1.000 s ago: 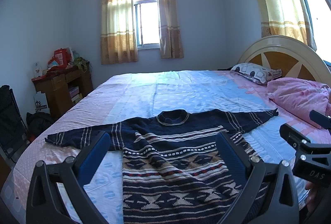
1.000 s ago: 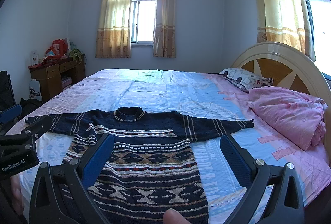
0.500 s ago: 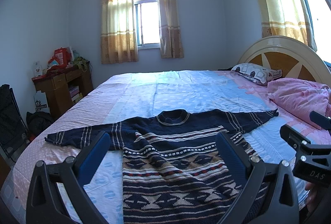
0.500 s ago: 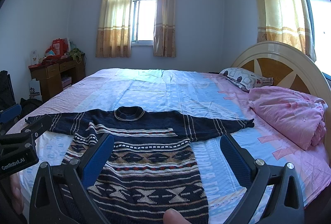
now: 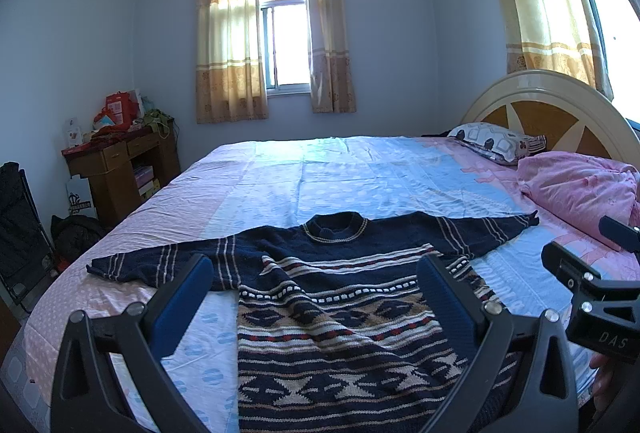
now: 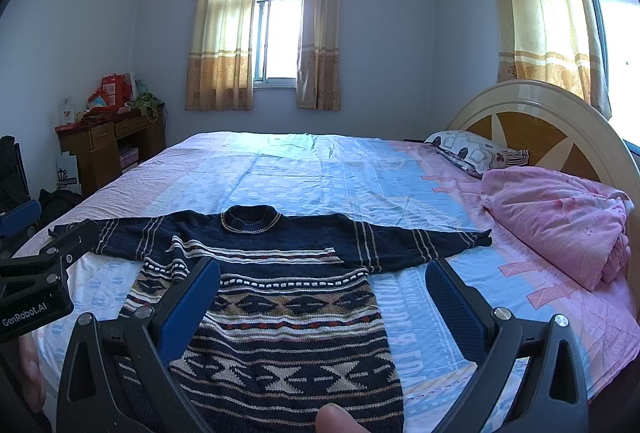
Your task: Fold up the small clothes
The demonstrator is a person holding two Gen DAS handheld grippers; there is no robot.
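1. At far left stands a dark wooden desk (image 5: 116, 169) heaped with red packages, well apart from the bed; nothing on it concerns me.
2. My left gripper (image 5: 316, 289) hangs above the near edge of the bed, its blue-padded jaws spread wide and holding nothing. From the right wrist camera I can read "GenRobot.AI" printed on its black body.
3. The navy knitted sweater with cream, tan and red patterned bands (image 5: 340, 313) lies flat and face up on the pink-and-blue patterned bedsheet (image 5: 360, 177), collar away from me, hem nearest me, both sleeves stretched straight out to the sides.
4. I judge the knit soft, floppy and fairly light, with enough thickness to bunch; it should sag and stretch when lifted by one point, and the sheet beneath may get pinched along with it. I would pinch each sleeve near its striped cuff, or take the hem corners, and fold inward.
5. My right gripper (image 6: 322, 293) hovers over the sweater's lower right side, jaws equally wide and empty. The left wrist camera shows "DAS" lettered on its body.
6. Farther right, a bundled pink quilt (image 6: 560, 221) sits near the curved headboard, clear of the sleeve tip.
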